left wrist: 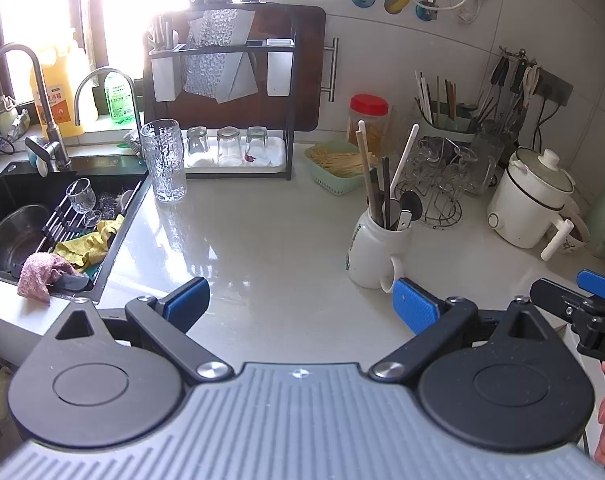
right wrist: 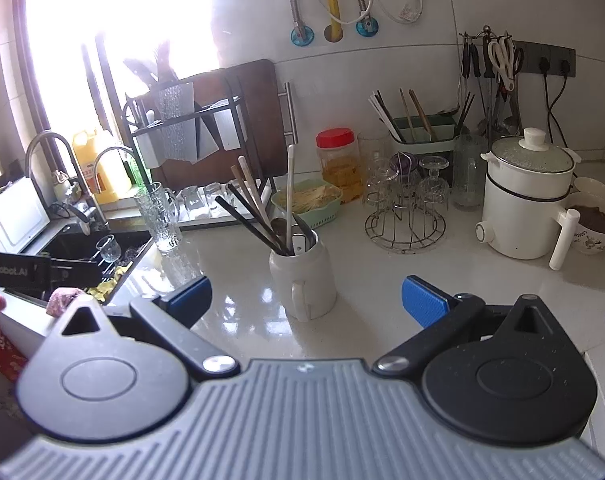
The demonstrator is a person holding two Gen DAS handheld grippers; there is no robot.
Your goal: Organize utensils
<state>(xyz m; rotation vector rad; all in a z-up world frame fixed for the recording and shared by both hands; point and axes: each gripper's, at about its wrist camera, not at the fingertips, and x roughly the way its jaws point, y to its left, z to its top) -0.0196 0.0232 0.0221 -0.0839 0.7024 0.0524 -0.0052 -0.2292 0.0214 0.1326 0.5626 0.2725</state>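
Observation:
A white mug (left wrist: 372, 250) stands on the pale counter and holds several utensils (left wrist: 386, 184): chopsticks, a white stick and spoons. It also shows in the right wrist view (right wrist: 304, 280), with its utensils (right wrist: 262, 208) leaning left. A green utensil holder (left wrist: 448, 122) with more chopsticks stands at the back by the wall; it also shows in the right wrist view (right wrist: 420, 138). My left gripper (left wrist: 300, 306) is open and empty, low over the counter, left of the mug. My right gripper (right wrist: 306, 300) is open and empty, with the mug just ahead between its fingers.
A black sink (left wrist: 6, 216) with a pot, glass and cloths lies at the left. A tall glass (left wrist: 164, 160), a dish rack (left wrist: 222, 92), a green basket (left wrist: 336, 168), a red-lidded jar (left wrist: 368, 120), a wire glass stand (right wrist: 406, 208) and a white cooker (right wrist: 526, 204) stand around.

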